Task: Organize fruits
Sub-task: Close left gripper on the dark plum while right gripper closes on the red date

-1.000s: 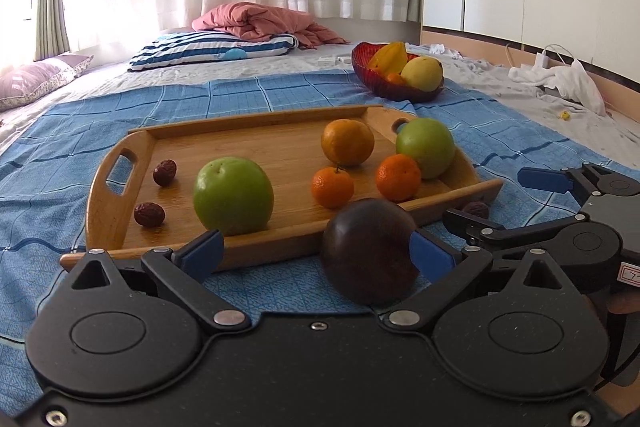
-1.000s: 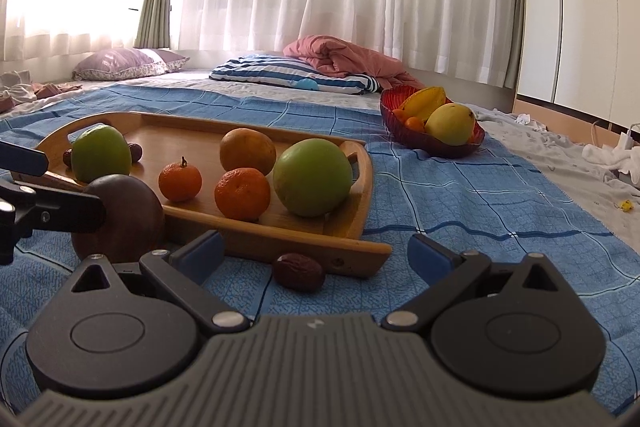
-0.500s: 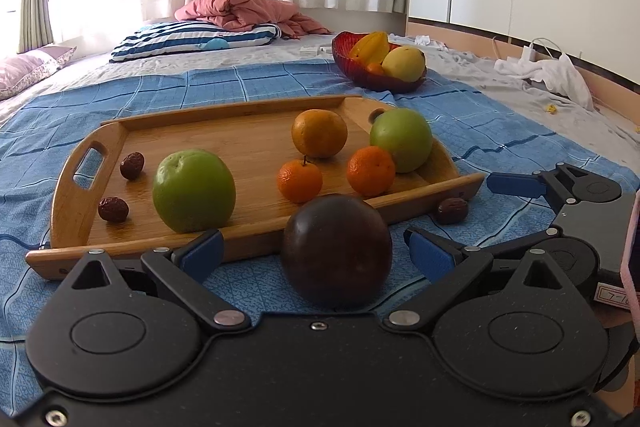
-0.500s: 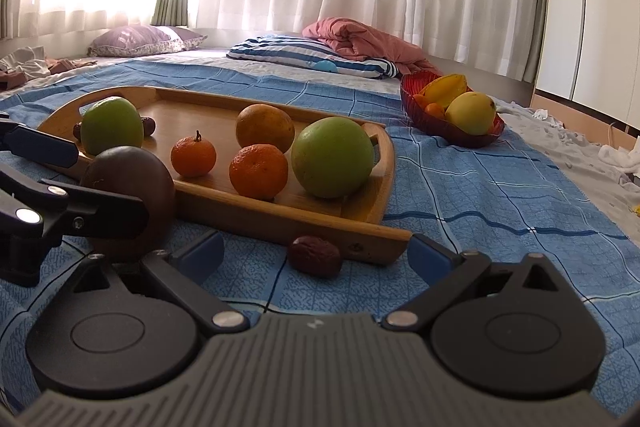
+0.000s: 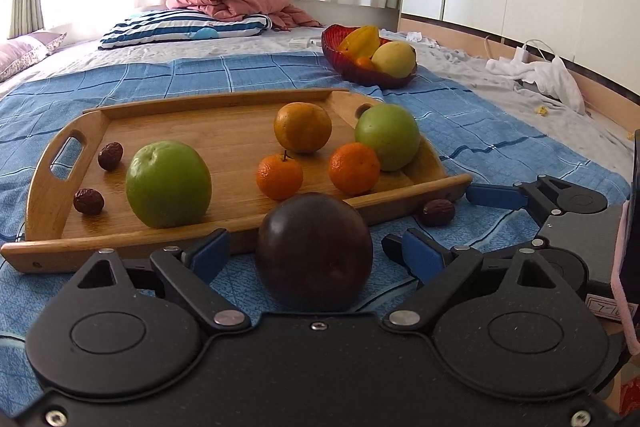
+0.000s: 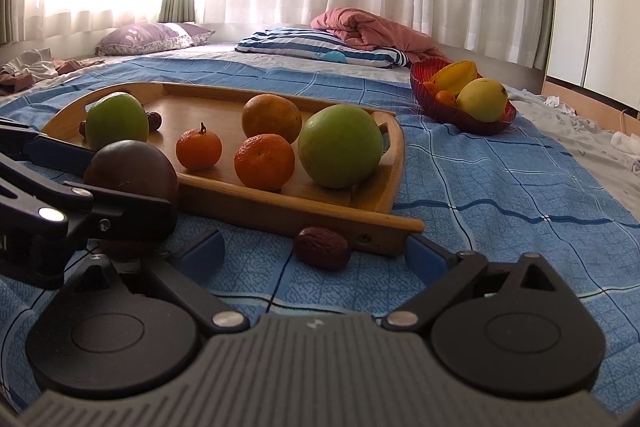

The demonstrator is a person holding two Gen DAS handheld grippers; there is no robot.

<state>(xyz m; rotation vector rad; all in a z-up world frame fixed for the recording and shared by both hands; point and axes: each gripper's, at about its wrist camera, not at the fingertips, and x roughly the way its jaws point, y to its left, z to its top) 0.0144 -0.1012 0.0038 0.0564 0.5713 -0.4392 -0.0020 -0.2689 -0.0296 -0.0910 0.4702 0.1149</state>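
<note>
a rectangular wooden tray with cut-out handles lies on the blue checked bedspread on the bed. in the tray, a large green apple sits near left with two small wrinkled brown dates to its left; a second green apple sits far right, a big orange to its left, two small tangerines nearer. a round dark maroon fruit rests on the bedspread before the tray; a third brown date lies right of it. a red glass bowl of fruit stands far right.
</note>
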